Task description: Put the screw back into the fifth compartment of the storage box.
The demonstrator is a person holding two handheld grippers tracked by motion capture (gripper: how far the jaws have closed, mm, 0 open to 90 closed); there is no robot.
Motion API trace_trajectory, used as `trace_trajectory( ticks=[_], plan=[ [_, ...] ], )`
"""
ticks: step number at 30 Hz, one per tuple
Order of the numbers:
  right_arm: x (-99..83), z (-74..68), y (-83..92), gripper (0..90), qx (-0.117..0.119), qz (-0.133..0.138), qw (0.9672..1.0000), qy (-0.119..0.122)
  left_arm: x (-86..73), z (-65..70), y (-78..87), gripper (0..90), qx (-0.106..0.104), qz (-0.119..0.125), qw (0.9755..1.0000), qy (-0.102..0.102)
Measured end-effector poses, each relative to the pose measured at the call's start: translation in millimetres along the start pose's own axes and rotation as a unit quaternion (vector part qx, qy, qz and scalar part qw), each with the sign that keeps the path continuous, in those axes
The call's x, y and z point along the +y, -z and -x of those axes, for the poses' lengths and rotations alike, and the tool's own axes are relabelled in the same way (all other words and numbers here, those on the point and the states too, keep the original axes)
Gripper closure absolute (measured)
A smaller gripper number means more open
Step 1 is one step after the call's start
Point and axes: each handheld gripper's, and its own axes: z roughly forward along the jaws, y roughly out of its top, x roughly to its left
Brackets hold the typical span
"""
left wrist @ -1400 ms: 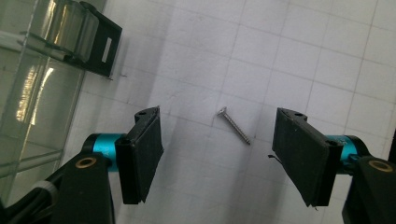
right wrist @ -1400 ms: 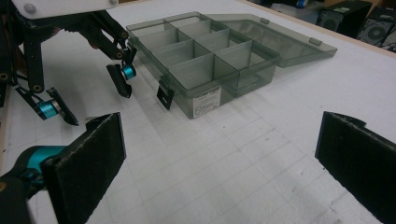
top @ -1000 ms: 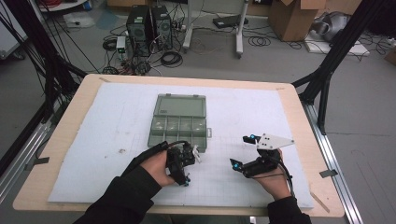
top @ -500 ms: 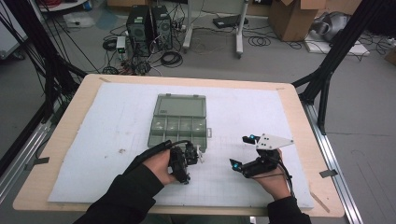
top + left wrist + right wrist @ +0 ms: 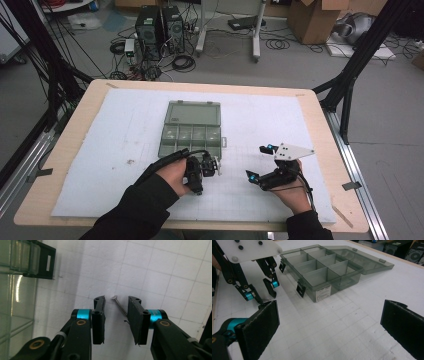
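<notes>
At the far left of the high view, black frame posts (image 5: pixel 42 75) and a metal rail (image 5: pixel 20 170) flank a pale wooden table (image 5: pixel 87 107), most of which is covered by a white gridded mat (image 5: pixel 115 145). Behind it, on the grey floor, stand two dark computer towers (image 5: pixel 159 25) among coiled cables (image 5: pixel 182 62). Near the middle of the mat lies a clear, smoky-green compartment box (image 5: pixel 192 132) with its lid (image 5: pixel 194 112) folded open and flat on the far side and black latches on its near edge. Just in front of the box, the left gripper (image 5: pixel 216 165) points down at the mat; in the left gripper view its jaws have just been closing and now stand narrow around a small silver screw (image 5: pixel 119 305) lying on the mat, the left pad apart from it and the right pad at or almost at its shank. Further right, the right gripper (image 5: pixel 259 162) rests near the mat with its jaws wide and nothing between them. Cardboard boxes (image 5: pixel 312 20) sit at the far right of the room.
</notes>
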Motion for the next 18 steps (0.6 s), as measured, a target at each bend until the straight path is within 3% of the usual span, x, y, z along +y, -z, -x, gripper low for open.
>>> trace_trajectory(
  ticks=[10, 12, 18],
  plan=[
    [-0.1, 0.0, 0.3, 0.9, 0.001, 0.0, 1.0, -0.002, -0.6, -0.1, 0.0, 78.4, -0.004, -0.002, 1.0, -0.007],
    [0.0, 0.3, 0.3, 0.9, 0.001, 0.0, 1.0, -0.001, -0.5, 0.5, 0.0, 83.9, -0.003, -0.004, 0.9999, -0.011],
    [0.0, -0.3, 0.5, 0.9, 0.001, 0.0, 1.0, -0.002, -2.3, 2.3, -0.2, 86.8, 0.001, 0.003, 0.9998, -0.017]
  ],
)
